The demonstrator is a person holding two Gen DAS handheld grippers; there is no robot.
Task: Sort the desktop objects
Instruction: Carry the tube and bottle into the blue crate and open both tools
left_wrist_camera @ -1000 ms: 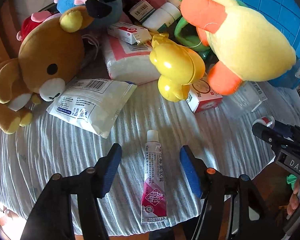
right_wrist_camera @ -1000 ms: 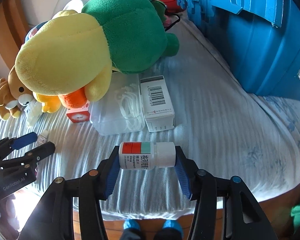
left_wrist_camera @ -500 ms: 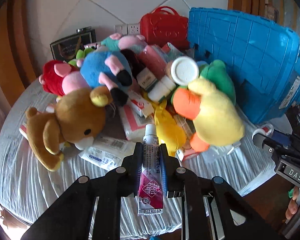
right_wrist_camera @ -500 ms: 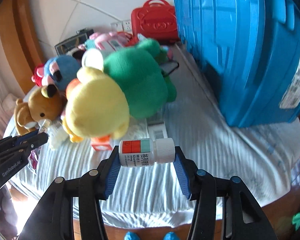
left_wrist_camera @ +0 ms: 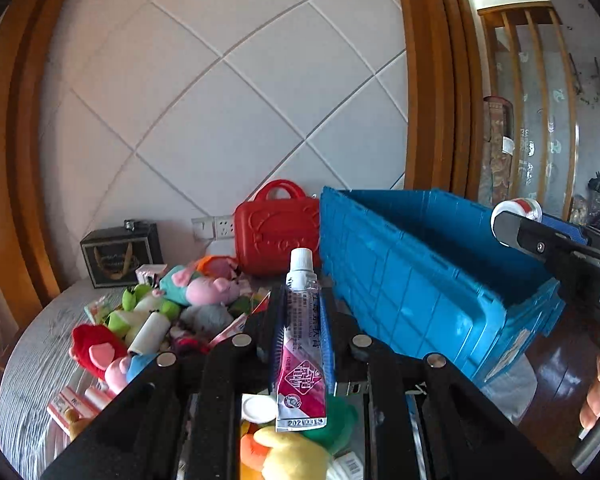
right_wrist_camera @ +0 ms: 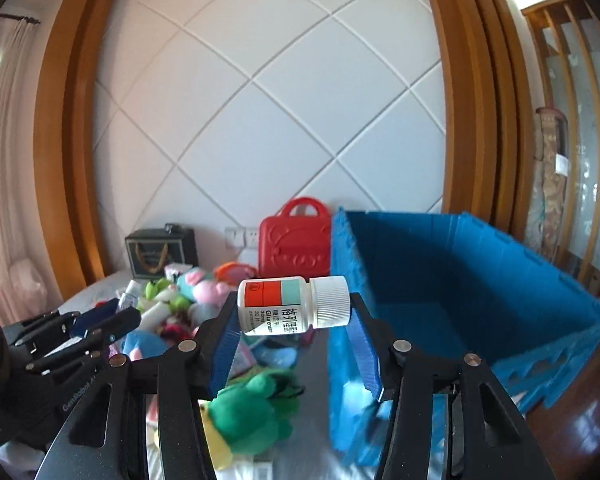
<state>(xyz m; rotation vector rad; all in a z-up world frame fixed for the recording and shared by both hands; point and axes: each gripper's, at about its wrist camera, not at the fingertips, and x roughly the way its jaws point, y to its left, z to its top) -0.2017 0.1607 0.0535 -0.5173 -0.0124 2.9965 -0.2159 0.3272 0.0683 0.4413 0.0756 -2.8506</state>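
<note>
Both grippers are loaded and raised above the clutter, so two items are picked but not yet sorted. The left gripper (left_wrist_camera: 302, 332) has its jaws pressed onto an ointment tube (left_wrist_camera: 302, 336), white cap pointing away from the camera; the right gripper (right_wrist_camera: 294, 330) pinches a small white pill bottle (right_wrist_camera: 294, 305) lying crosswise between its blue pads. The blue crate (right_wrist_camera: 460, 300) stands just ahead and to the right, and the part of its inside that shows looks empty, so I judge the sorting to be at an early stage: a heap of plush toys (left_wrist_camera: 204, 292), boxes and packets is left on the bench (left_wrist_camera: 36, 360), beside a red toy case (left_wrist_camera: 278, 228). The bottle's label reads "Glurenorm 30mg" with Chinese characters under red and teal blocks. The tube's crimp is stamped with what looks like "2021"; its Chinese print is too small to read. The left gripper's body reads "GenRobot.AI".
</note>
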